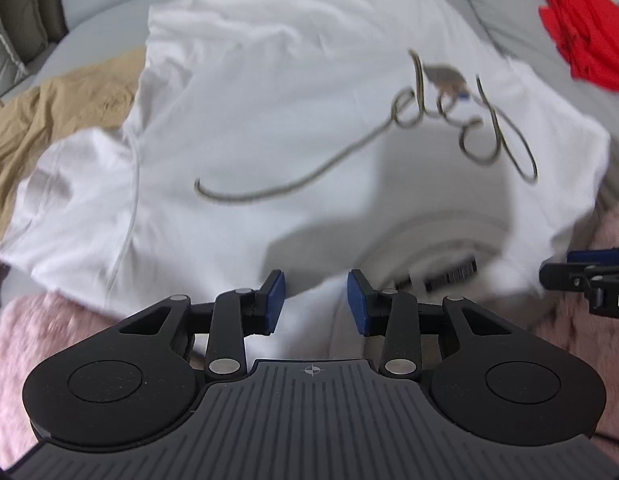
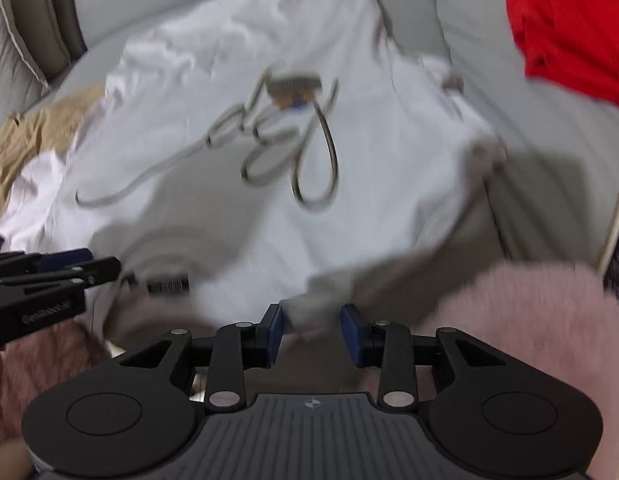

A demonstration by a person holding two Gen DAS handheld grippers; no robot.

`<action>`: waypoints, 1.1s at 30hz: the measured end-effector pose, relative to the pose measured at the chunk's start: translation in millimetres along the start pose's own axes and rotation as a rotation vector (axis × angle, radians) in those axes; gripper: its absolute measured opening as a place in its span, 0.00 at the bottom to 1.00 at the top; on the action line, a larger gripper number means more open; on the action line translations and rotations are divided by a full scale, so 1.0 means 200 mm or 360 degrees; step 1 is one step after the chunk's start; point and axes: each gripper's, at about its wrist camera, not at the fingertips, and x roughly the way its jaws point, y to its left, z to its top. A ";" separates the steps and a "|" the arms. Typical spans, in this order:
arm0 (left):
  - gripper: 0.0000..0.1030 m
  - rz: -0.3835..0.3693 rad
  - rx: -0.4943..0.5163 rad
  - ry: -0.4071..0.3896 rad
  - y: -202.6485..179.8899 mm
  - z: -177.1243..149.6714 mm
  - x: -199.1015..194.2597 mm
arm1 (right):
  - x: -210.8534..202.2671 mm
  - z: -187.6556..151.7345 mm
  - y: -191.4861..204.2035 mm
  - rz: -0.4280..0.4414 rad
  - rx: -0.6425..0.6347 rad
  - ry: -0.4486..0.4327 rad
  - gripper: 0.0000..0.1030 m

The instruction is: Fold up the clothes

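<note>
A white T-shirt [image 1: 269,120] with a grey script print [image 1: 461,120] lies spread on a grey sofa, collar toward me, with a neck label [image 1: 449,276]. It also shows in the right wrist view [image 2: 349,200]. My left gripper [image 1: 316,304] is open, its blue pads astride the shirt's near edge by the collar. My right gripper [image 2: 311,334] is open, its pads on either side of a fold of the shirt's near edge. Each gripper shows at the edge of the other's view: the right gripper's tip [image 1: 585,272] and the left gripper's tip [image 2: 57,272].
A tan garment [image 1: 49,112] lies left of the shirt. A red garment [image 1: 581,28] lies at the far right, also in the right wrist view [image 2: 569,32]. A pink fuzzy fabric [image 2: 529,312] lies close under both grippers. Sofa cushions [image 1: 17,20] rise at the far left.
</note>
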 end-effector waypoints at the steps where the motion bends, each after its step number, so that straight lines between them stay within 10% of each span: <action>1: 0.38 0.0009 0.0017 -0.0023 -0.01 -0.01 -0.02 | -0.02 0.00 -0.01 0.0027 0.0024 -0.0024 0.31; 7: 0.49 0.0037 0.0096 -0.0229 -0.09 0.10 -0.10 | -0.23 0.05 -0.22 0.0170 0.0291 -0.0365 0.40; 13: 0.50 0.0032 -0.0003 -0.0089 -0.10 0.22 0.09 | -0.25 0.13 -0.58 0.0164 0.0684 -0.0515 0.41; 23: 0.55 0.0013 -0.0040 0.0008 -0.08 0.23 0.18 | 0.06 0.19 -0.96 0.0516 0.1508 -0.0359 0.47; 33: 0.58 0.0034 0.0000 0.0009 -0.09 0.23 0.19 | 0.36 0.15 -1.04 0.0571 0.2135 -0.0278 0.63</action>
